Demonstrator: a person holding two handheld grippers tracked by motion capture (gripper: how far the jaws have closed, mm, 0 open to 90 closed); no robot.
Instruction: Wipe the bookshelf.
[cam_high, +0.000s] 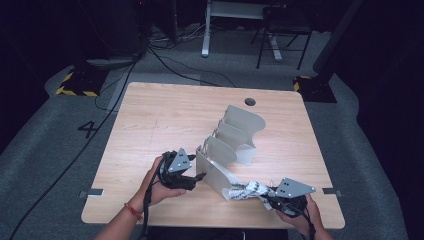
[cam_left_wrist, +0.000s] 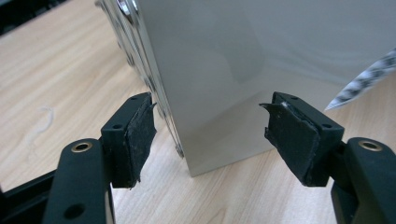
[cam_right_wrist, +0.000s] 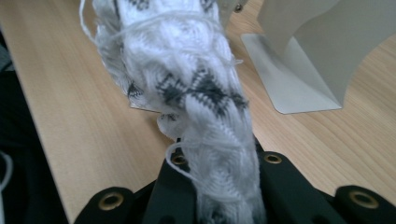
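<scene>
Two grippers are seen at the near edge of the wooden surface (cam_high: 150, 115). The right gripper (cam_high: 267, 196) is pinched on a white knitted cloth with dark markings (cam_right_wrist: 196, 93), which stretches from its jaws to the near end of the grey metal divider rack (cam_high: 225, 150). The left gripper (cam_left_wrist: 210, 135) is spread wide, nothing gripped, with the near end panel of the rack standing between its pads (cam_left_wrist: 140, 140) but untouched.
</scene>
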